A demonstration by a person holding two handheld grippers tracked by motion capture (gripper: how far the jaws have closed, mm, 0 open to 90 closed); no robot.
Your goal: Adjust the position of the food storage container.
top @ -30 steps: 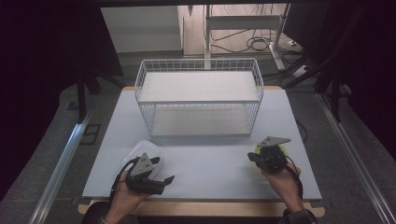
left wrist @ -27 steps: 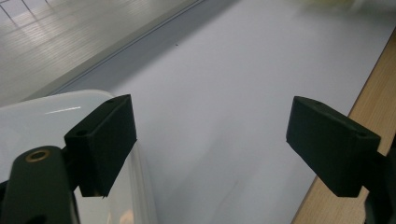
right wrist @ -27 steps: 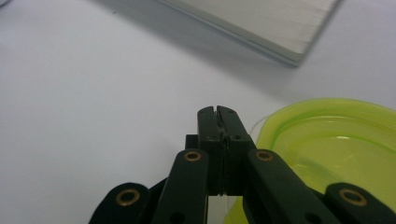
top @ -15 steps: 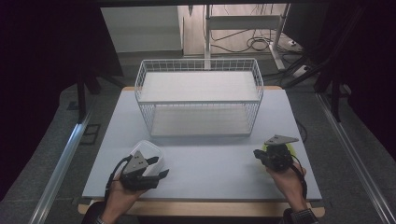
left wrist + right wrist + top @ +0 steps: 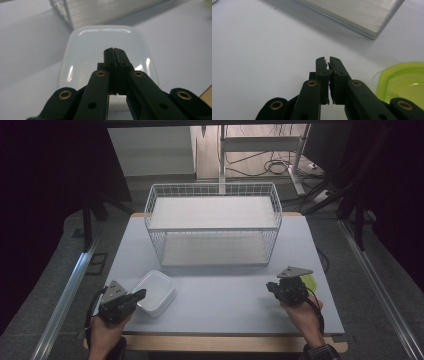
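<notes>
Since the earlier frames the left gripper (image 5: 131,298) has slid toward the lower left of the high view, and its fingers (image 5: 110,60) have just been closing; they now sit clenched together with nothing between them. In the left gripper view their tips hang over the near part of the white tray (image 5: 85,47), and whether they touch it cannot be told. A second ago the gripper covered part of the tray; now the tray (image 5: 159,287) lies bare at lower left of the tabletop (image 5: 220,295), just beside the fingertips and in front of the wire basket (image 5: 215,227).

The right gripper (image 5: 274,287) sits at lower right much as before, fingers (image 5: 322,67) clenched on nothing over bare tabletop.

The green container (image 5: 404,77) is cut off by the right edge of the right gripper view, and in the high view only a sliver (image 5: 312,281) peeks out behind the right gripper. The basket is blurred at the top of the left gripper view. Both forearms run off the bottom edge of the high view
</notes>
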